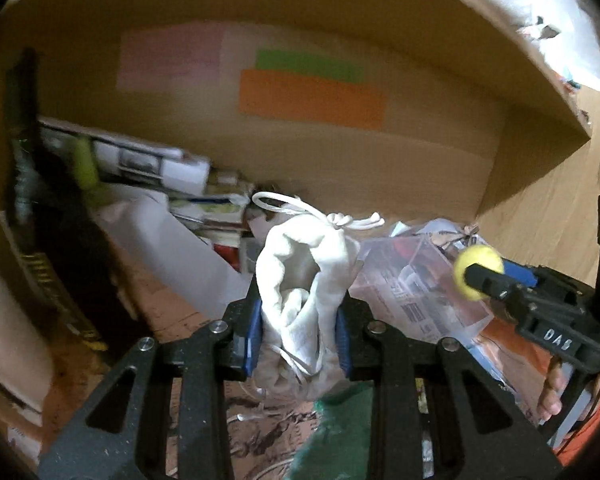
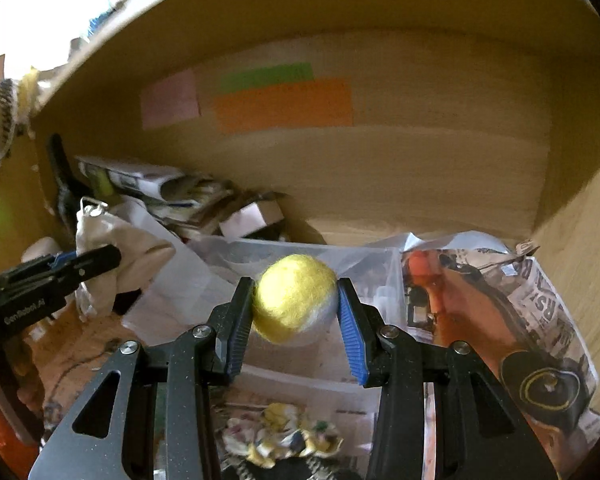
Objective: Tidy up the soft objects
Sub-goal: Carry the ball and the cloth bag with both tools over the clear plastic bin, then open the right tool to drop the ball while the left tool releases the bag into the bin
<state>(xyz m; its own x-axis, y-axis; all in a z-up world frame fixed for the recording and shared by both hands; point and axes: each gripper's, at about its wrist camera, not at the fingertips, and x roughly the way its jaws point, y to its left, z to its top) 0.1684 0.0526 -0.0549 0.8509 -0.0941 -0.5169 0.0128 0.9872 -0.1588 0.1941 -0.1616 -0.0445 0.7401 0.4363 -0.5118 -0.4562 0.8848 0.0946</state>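
White cloth, a small drawstring pouch (image 1: 304,280), is pinched upright between the blue-padded fingers (image 1: 254,340) of the left gripper (image 1: 298,336), whose jaws are nearly closed around its crumpled middle; its knotted cord (image 1: 300,208) is seen looping above the top. The tool is held level inside a wooden cabinet (image 1: 340,152), pointed toward the back wall. A yellow felt ball (image 2: 294,298) is clamped at its sides by the right gripper (image 2: 296,320), the jaws spread only as wide as the ball. Both tools are held side by side, the right one visible at the left view's edge (image 1: 540,304), the left one at the right view's edge (image 2: 52,280).

Pink, green and orange paper notes (image 1: 312,92) are stuck to the back wall. Below the ball, a clear plastic container (image 2: 308,252) is seen, with printed newspaper (image 2: 520,300) to its right. Stacked boxes and papers (image 1: 148,160) are piled at the left rear, blurred, and what may be a dark bag (image 1: 32,200) leans at the far left. Crumpled yellow-patterned cloth (image 2: 284,436) lies beneath the right tool.
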